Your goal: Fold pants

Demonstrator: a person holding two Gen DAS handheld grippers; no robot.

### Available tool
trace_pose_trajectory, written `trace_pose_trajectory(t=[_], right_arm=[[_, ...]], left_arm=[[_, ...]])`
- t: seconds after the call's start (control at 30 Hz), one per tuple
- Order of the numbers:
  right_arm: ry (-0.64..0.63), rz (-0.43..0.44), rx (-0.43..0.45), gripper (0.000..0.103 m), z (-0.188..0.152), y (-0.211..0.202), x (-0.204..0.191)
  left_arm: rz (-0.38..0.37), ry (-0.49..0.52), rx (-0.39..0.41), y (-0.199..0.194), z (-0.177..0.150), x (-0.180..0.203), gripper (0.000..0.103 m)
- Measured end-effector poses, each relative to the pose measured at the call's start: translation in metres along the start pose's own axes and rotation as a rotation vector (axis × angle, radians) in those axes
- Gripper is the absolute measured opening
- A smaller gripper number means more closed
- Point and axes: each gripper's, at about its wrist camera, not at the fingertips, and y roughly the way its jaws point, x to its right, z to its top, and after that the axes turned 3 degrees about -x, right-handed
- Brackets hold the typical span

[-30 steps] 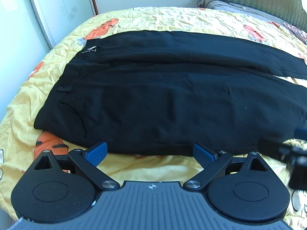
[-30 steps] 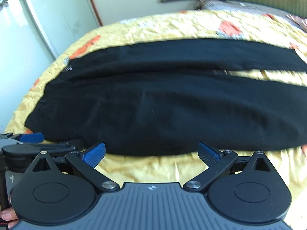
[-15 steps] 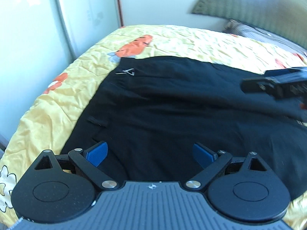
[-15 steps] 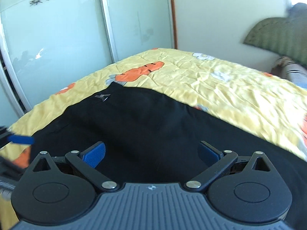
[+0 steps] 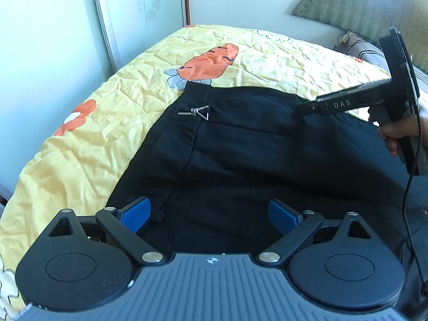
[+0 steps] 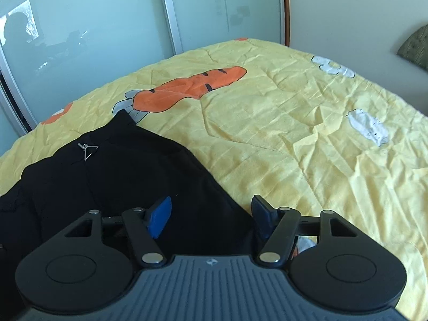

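Black gripper point(image 5: 211, 214) with blue pads point(image 5: 135, 214), silver screws, ribbed grey body, thin black cable.

Both wrist views look steeply down past their jaws, close over the bed point(image 5: 80, 144); both share the pants point(image 5: 240, 160) waistband clasp point(image 6: 87, 149) ahead.

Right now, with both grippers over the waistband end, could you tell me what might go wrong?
The right gripper is closing its jaws over the far edge of the pants; it might also pinch the yellow bedspread. The metal clasp could snag a fold. The left gripper stands open, holding nothing.
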Motion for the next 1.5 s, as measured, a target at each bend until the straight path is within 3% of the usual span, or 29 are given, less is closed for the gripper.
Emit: trace_pose_trajectory(t=[0.1,0.17,0.23,0.33,0.5,0.6,0.77,1.07,1.17,1.23,1.27,1.3,1.5], right_arm=[[-0.011,0.043,-0.007,0.056,0.005,0.005,0.003],[-0.061,0.049,-0.014,0.031,0.006,0.005,-0.005],[-0.159,-0.006,-0.003,0.017,0.003,0.001,-0.022],[-0.401,-0.171,0.036,0.008,-0.013,-0.009,-0.061],[-0.797,-0.382,0.087,0.006,-0.057,-0.020,-0.123],[-0.915,-0.435,0.115,0.006,-0.076,-0.020,-0.139],[-0.987,-0.467,0.155,0.006,-0.087,-0.021,-0.143],[-1.011,-0.452,0.157,0.006,-0.068,-0.023,-0.139],[-1.015,-0.452,0.158,0.006,-0.059,-0.021,-0.137],[-1.007,-0.454,0.162,0.005,-0.052,-0.020,-0.137],[-1.004,-0.455,0.164,0.006,-0.047,-0.020,-0.136],[-0.999,-0.456,0.163,0.006,-0.043,-0.017,-0.137],[-0.953,-0.451,0.170,0.006,-0.011,-0.011,-0.128]], left_arm=[[-0.007,-0.025,0.003,0.008,0.023,-0.006,0.095],[-0.023,-0.048,-0.007,0.016,0.040,-0.010,0.094],[-0.058,-0.080,-0.018,0.026,0.062,-0.014,0.094],[-0.116,-0.136,-0.059,0.045,0.092,-0.018,0.092],[-0.221,-0.282,-0.156,0.079,0.127,-0.029,0.089],[-0.259,-0.344,-0.195,0.096,0.137,-0.031,0.089],[-0.204,-0.368,-0.200,0.108,0.147,-0.028,0.089],[-0.204,-0.381,-0.174,0.116,0.159,-0.020,0.089],[-0.185,-0.363,-0.182,0.120,0.159,-0.016,0.075],[-0.169,-0.321,-0.187,0.120,0.159,-0.011,0.041],[-0.167,-0.303,-0.196,0.120,0.157,-0.009,0.034],[-0.176,-0.296,-0.201,0.120,0.155,-0.008,0.019],[-0.155,-0.271,-0.124,0.101,0.141,-0.006,0.008]])
